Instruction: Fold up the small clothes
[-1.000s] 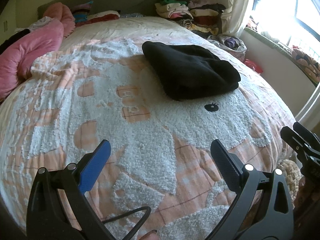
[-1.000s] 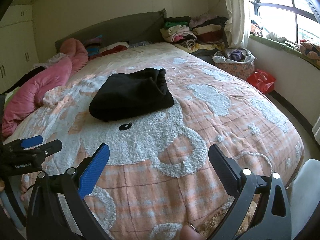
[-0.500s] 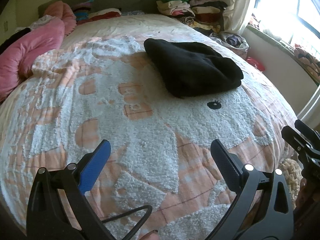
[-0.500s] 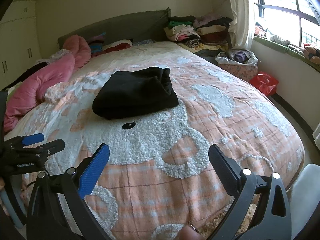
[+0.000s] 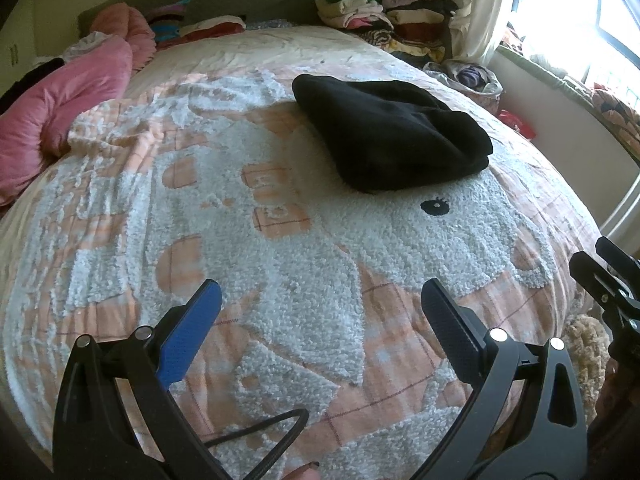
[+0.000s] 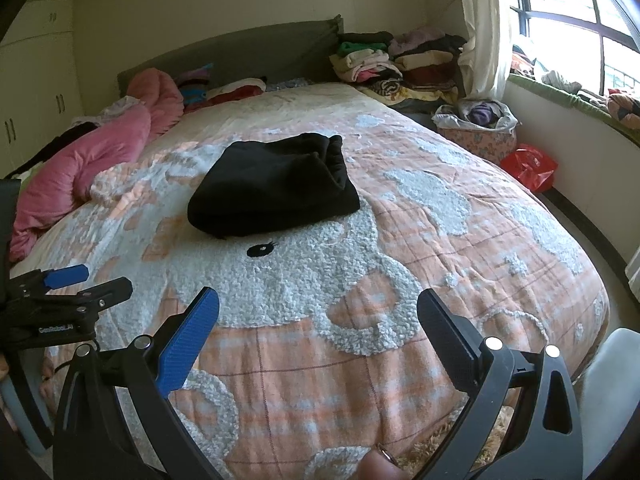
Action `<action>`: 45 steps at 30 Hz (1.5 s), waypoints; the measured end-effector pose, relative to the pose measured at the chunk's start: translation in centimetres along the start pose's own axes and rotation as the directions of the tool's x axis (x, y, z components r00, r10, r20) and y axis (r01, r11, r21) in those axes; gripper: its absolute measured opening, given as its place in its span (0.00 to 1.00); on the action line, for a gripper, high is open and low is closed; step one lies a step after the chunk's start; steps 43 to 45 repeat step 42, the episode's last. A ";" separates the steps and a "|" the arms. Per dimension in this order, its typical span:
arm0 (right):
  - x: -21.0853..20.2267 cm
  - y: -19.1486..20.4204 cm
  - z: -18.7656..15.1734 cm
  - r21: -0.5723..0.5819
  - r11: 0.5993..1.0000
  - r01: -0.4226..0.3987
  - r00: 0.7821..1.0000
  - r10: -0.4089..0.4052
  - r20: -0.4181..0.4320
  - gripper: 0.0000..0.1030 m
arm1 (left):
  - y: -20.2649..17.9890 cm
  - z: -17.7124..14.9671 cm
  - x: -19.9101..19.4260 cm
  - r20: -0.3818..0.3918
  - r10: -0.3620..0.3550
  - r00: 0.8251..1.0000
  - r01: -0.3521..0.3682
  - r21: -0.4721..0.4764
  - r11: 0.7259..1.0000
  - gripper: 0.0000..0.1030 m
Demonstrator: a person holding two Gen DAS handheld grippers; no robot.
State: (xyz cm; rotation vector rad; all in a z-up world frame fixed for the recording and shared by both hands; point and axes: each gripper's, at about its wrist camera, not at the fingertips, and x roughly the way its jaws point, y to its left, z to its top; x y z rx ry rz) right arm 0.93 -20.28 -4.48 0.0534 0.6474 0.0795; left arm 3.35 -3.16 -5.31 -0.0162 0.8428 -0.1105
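A folded black garment (image 5: 390, 136) (image 6: 274, 188) lies in a thick bundle on the orange-and-white plush bedspread (image 5: 280, 248) (image 6: 400, 240), past the middle of the bed. My left gripper (image 5: 320, 300) hovers open over the near part of the bed, well short of the garment, nothing between its fingers. My right gripper (image 6: 318, 308) is also open and empty, near the bed's front edge. Each gripper shows at the side of the other's view: the right one (image 5: 608, 276) and the left one (image 6: 68, 284).
A pink duvet (image 6: 80, 172) is bunched on the left of the bed. Stacks of folded clothes (image 6: 396, 68) sit by the headboard at the right. A basket of clothes (image 6: 476, 128) and a red bag (image 6: 528, 166) stand on the floor under the window.
Both grippers have eased forward and up a little toward the black garment. Both stay open; the garment has not moved.
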 end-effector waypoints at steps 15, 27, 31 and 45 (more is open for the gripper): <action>-0.1 0.2 0.1 -0.007 1.000 0.004 1.000 -0.004 -0.002 0.96 | 0.2 0.0 -0.3 0.009 0.001 1.000 0.000 -0.008 1.000 0.91; -0.2 0.1 -0.1 -0.002 1.000 0.015 1.000 -0.015 -0.010 0.96 | 0.2 -0.1 -0.4 0.010 0.003 1.000 -0.003 -0.002 1.000 0.91; -0.7 -1.1 -0.1 0.063 0.998 0.024 1.000 -0.023 -0.012 0.96 | 0.7 0.1 -0.2 -0.034 -0.017 0.999 0.016 -0.031 0.999 0.91; -7.3 -24.4 -4.0 0.475 0.691 0.545 0.824 -0.548 -0.147 0.96 | 25.1 6.2 -6.4 0.018 0.230 0.973 -0.184 -0.540 0.821 0.91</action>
